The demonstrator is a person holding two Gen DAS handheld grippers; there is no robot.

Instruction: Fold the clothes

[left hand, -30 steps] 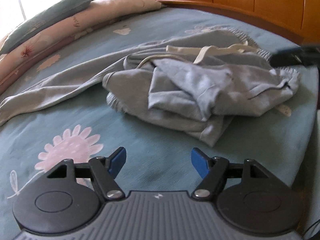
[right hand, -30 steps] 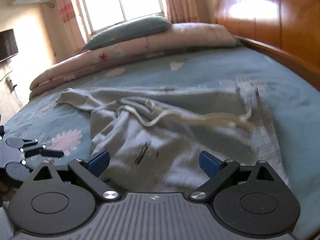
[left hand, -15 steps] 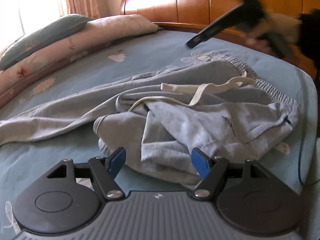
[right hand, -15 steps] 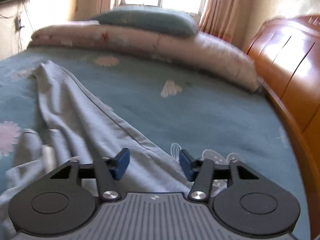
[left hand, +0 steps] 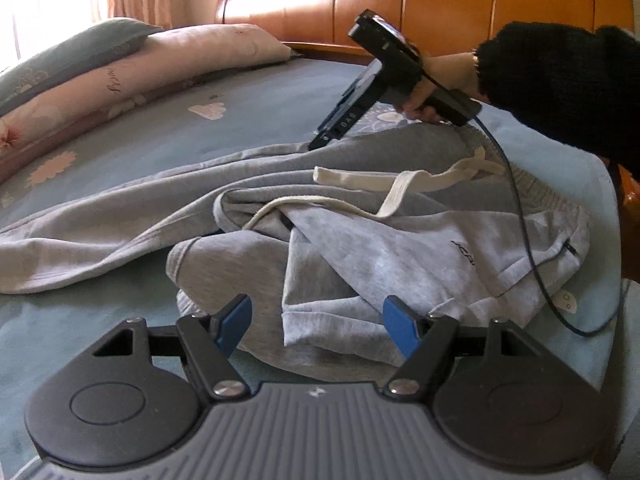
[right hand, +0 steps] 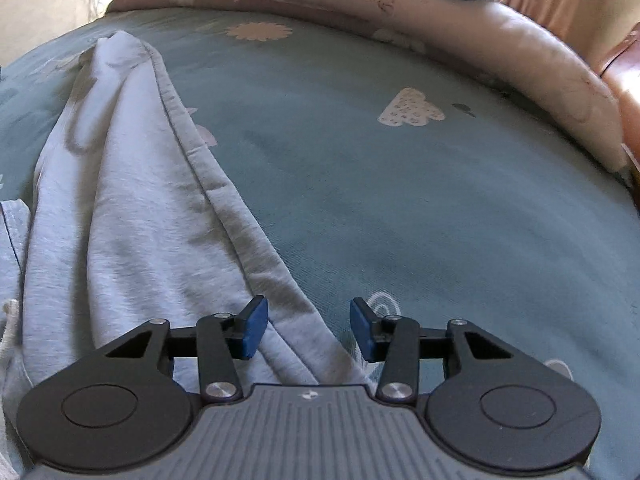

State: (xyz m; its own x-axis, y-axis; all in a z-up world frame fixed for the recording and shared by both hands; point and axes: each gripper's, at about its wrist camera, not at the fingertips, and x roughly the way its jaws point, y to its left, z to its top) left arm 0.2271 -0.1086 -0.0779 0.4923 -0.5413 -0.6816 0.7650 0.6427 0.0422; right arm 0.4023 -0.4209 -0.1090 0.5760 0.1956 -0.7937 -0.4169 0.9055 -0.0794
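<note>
Grey sweatpants (left hand: 400,240) lie crumpled on the bed, with a cream drawstring (left hand: 400,184) across the waist. One leg (right hand: 140,220) stretches away flat over the sheet. My left gripper (left hand: 316,322) is open just above the bunched leg at the near side, and nothing is pinched. My right gripper (right hand: 308,330) points down at the far edge of the pants. Its jaws stand about half apart with the fabric's edge between the fingers, and the pads are not pressing. In the left wrist view the right gripper (left hand: 320,142) shows near the waistband, held by a hand in a black sleeve (left hand: 560,80).
The teal flowered sheet (right hand: 400,200) covers the bed. Pillows (left hand: 160,68) are stacked along the far side, below a wooden headboard (left hand: 440,0). A thin cable (left hand: 528,248) trails from the right gripper over the pants.
My right gripper swung from the waist to the far edge of the pants, dropped lower, and its jaws narrowed. My left gripper crept closer to the crumpled leg.
</note>
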